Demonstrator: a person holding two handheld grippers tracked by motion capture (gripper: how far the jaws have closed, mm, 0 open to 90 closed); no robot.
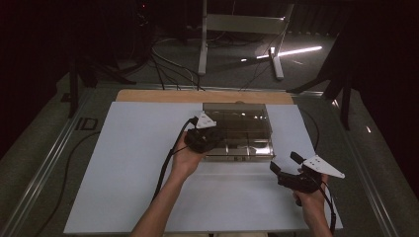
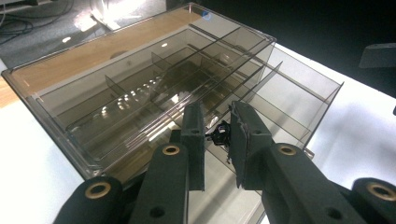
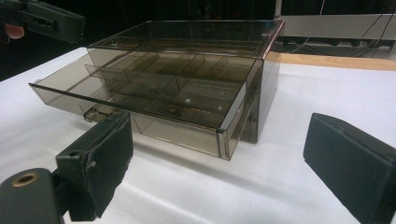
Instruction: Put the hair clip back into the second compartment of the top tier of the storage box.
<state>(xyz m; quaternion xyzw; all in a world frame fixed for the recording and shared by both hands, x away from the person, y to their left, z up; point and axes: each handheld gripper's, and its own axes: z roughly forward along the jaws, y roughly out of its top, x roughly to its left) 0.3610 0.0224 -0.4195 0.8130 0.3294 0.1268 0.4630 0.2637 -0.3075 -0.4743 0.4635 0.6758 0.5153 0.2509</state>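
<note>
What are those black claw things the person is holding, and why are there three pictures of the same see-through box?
Those are hand-held grippers: each has two black jaws for pinching things, like big tongs. One picture comes from a camera above the table. The other two come from little cameras riding on each gripper, so you look along its jaws.

On the white table sits a smoky see-through box with a drawer pulled partly out, split into small compartments.

The left gripper hangs over the open drawer, its jaws nearly together, pinching a tiny dark object that is too small to name. The right gripper waits beside the box with its jaws wide open, holding nothing.
</note>
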